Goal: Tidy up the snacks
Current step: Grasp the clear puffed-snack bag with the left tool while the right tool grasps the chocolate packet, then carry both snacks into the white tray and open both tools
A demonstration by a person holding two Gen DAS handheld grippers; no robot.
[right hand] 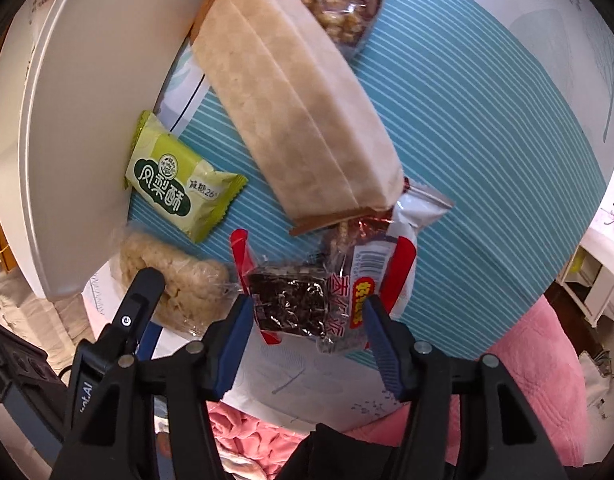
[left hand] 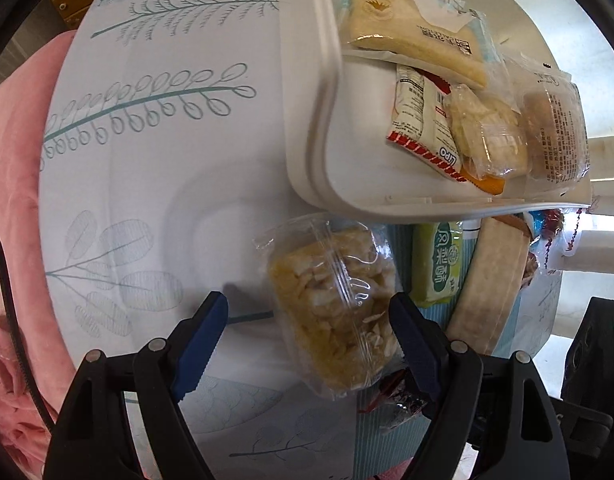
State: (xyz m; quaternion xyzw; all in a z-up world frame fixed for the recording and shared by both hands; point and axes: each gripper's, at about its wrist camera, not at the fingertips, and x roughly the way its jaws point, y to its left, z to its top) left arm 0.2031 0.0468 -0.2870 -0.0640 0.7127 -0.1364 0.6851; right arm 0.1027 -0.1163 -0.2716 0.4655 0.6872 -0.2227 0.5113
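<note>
The white bin (left hand: 327,92) of snacks sits close above both grippers, whose fingers are spread: the left gripper (left hand: 307,340) around a flaky snack pack (left hand: 335,312), the right gripper (right hand: 307,344) around a dark snack pack (right hand: 291,304), maybe not touching.

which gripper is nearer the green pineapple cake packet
Left, probably. The green packet lies just beyond the left gripper, past its right finger. The right gripper hangs over a dark snack pack, the green packet farther up-left.

Left tongs (left hand: 307,344) pointing steeply down, jaws wide; right tongs (right hand: 307,336) down, half-spread.
</note>
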